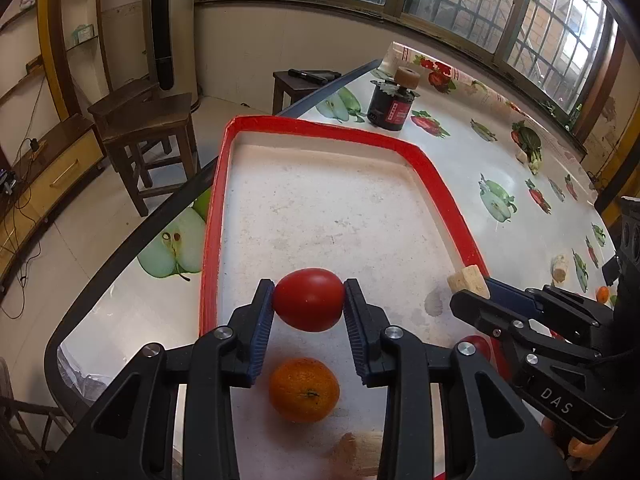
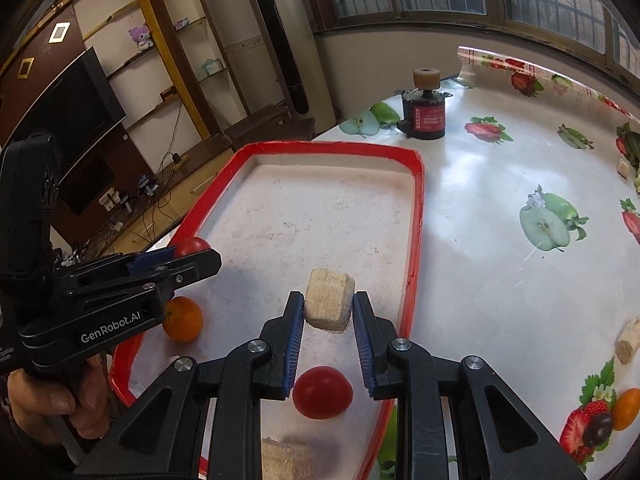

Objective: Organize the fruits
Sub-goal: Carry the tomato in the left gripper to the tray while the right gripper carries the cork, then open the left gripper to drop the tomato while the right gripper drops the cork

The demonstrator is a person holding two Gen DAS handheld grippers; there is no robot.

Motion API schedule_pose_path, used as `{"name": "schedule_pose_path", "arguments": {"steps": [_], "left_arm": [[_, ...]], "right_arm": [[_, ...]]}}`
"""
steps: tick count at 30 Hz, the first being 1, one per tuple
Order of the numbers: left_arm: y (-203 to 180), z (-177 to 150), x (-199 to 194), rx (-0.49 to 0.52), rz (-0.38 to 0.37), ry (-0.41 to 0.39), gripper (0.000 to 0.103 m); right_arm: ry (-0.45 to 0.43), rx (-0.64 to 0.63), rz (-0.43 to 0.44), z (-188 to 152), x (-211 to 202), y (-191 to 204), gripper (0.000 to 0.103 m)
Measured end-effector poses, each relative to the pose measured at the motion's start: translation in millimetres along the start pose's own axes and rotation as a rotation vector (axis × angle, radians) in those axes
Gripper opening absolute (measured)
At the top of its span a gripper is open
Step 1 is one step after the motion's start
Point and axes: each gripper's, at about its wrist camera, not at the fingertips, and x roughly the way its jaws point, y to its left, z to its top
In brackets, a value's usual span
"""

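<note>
Carrying two items over the red-rimmed tray (image 1: 434,168) at once. Our left gripper (image 1: 309,300) has its jaws clamped on a red tomato (image 1: 309,300), held above the near left part of the tray. Our right gripper (image 2: 329,307) has its jaws pinched on a pale, fibrous cut chunk (image 2: 329,300), held above the near right part, just inside the right rim.

Already lying on the tray floor: an orange (image 1: 304,389) near left, a second tomato (image 2: 322,392) near right, another pale chunk (image 2: 286,460) at the near edge.

We judge this the placing step, mid-task: more pieces are on the tablecloth (image 2: 500,184) out right, one pale chunk (image 2: 629,340) and a small orange (image 2: 627,409).

Next move calls for lowering each load onto bare tray floor farther in, clear of the fruit directly below, then opening the jaws. The tomato looks likely to roll, so release low.
</note>
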Motion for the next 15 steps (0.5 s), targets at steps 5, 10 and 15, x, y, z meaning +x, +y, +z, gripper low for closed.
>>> {"name": "schedule_pose_path", "arguments": {"steps": [5, 10, 15], "left_arm": [[2, -1, 8, -0.003, 0.008, 0.034, 0.032], [2, 0, 15, -0.006, 0.017, 0.08, 0.032], [-2, 0, 16, 0.014, 0.039, 0.089, 0.033]], "right_arm": [[0.035, -0.007, 0.0, -4, 19, 0, 0.025], [0.065, -0.012, -0.002, -4, 32, -2, 0.026], [0.07, -0.031, -0.003, -4, 34, 1, 0.03]]}}
